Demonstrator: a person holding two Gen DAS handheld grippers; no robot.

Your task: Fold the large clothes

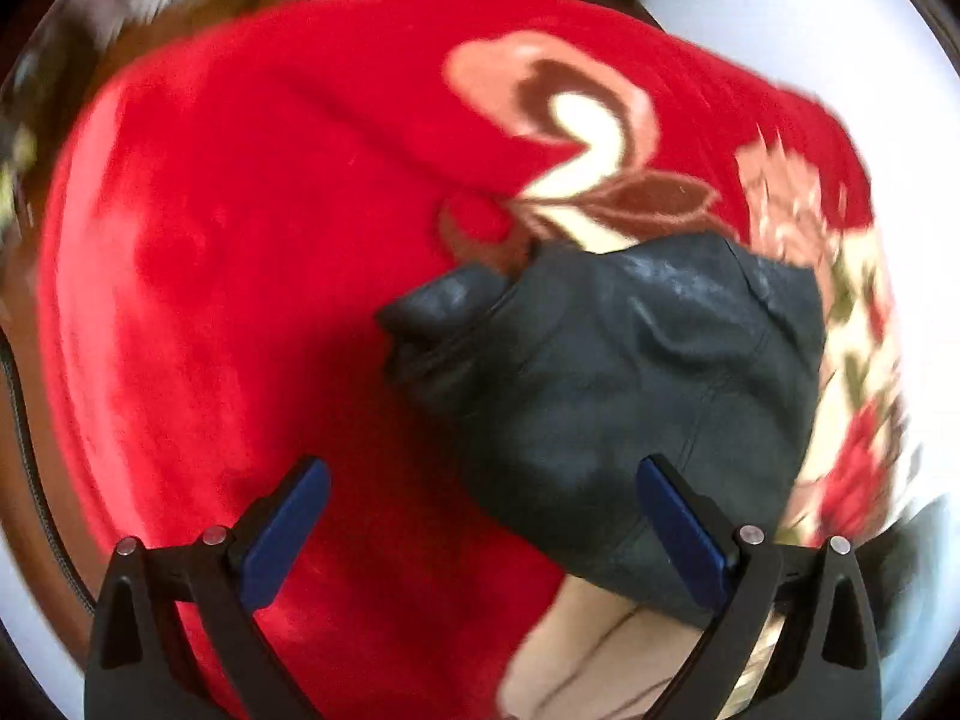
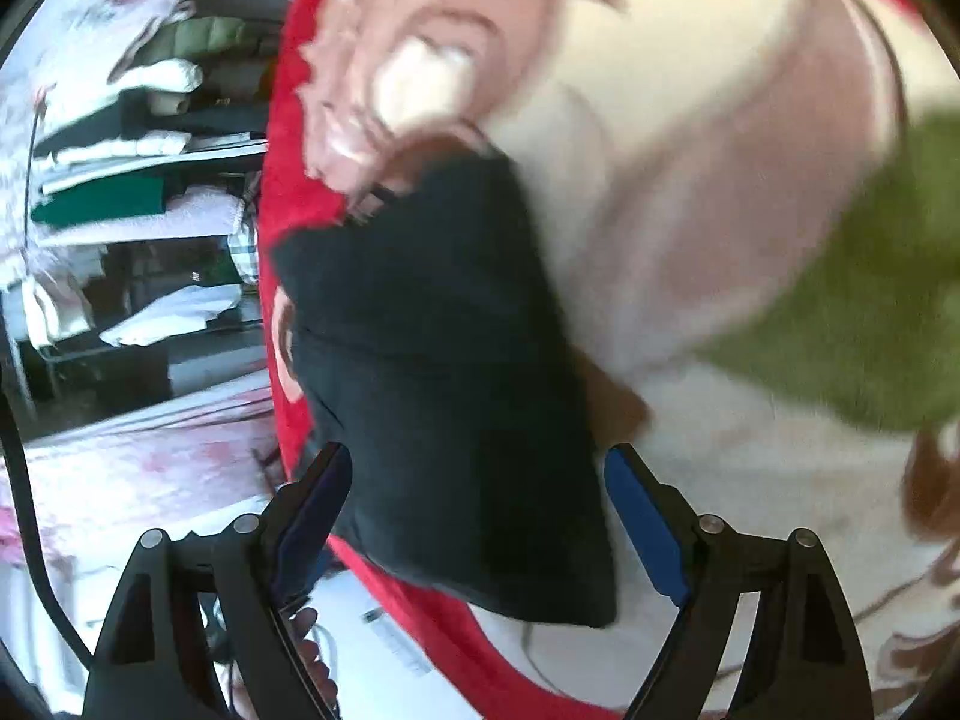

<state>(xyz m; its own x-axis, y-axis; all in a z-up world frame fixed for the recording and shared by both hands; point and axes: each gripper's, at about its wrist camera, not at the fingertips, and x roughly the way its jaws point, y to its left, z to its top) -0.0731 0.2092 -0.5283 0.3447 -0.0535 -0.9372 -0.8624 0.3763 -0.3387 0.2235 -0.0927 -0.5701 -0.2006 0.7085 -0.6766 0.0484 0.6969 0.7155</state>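
A dark, creased, leather-like garment (image 1: 618,372) lies bunched on a plush red floral blanket (image 1: 240,240). The left gripper (image 1: 483,531) gapes wide just beside it — the right gripper (image 2: 477,519), jaws apart, straddles its matte black edge (image 2: 456,360).

A plush red blanket (image 1: 240,240) with a cream, pink and brown flower pattern (image 1: 576,138) covers most of the left wrist view; in the right wrist view its cream area carries a large olive-green leaf shape (image 2: 870,312). At the left of that view stand dark open shelves (image 2: 150,162) stacked with folded white, green and pink textiles, blurred. Below them lies a pale sheet with pink blotches (image 2: 138,468). A thin black cable (image 2: 24,480) curves down the left edge
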